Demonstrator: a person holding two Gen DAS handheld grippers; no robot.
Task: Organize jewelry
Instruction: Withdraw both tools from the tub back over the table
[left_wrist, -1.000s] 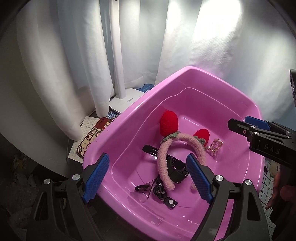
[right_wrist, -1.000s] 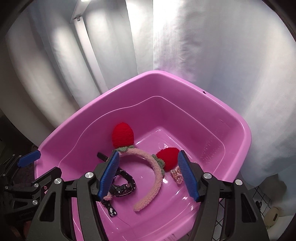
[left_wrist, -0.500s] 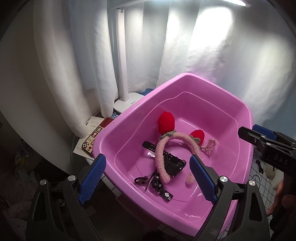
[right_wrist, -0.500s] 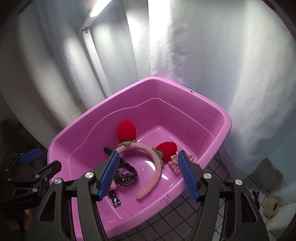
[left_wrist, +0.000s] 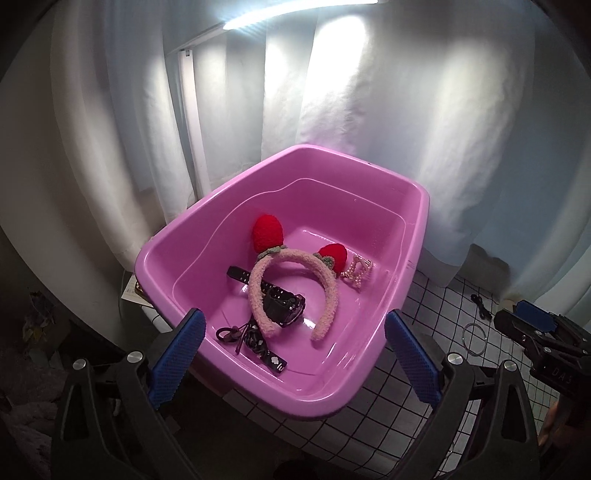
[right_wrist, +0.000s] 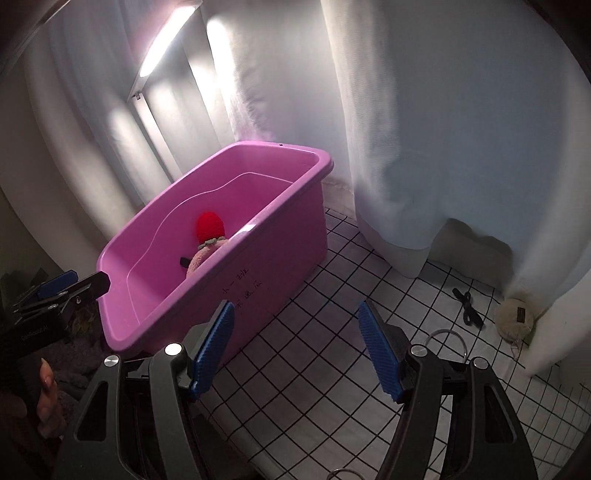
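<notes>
A pink tub (left_wrist: 417, 206) holds a fluffy pink headband (left_wrist: 291, 258) with red strawberry ears, a black watch (left_wrist: 282, 308), a pearl hair clip (left_wrist: 356, 271) and black hair ties (left_wrist: 236, 334). My left gripper (left_wrist: 295, 343) hovers before the tub's near rim, jaws opening wide with nothing between them. My right gripper (right_wrist: 295, 347) is to the right of the tub (right_wrist: 280, 258) over the gridded cloth, jaws apart and easing wider, also with nothing in them. A clear bangle (right_wrist: 445, 341) and a black hair tie (right_wrist: 467, 302) lie on the cloth ahead of it.
A white curtain (left_wrist: 406, 110) hangs close behind the tub. A white desk lamp (left_wrist: 192, 122) stands at the back left, its lit bar overhead. A beige round pouch (right_wrist: 515, 317) rests against the curtain at the right. The gridded cloth (right_wrist: 332, 369) stretches right of the tub.
Both grippers have drawn back from over the tub. The right one swung out to the right over the gridded cloth. The left jaws have spread wider.
</notes>
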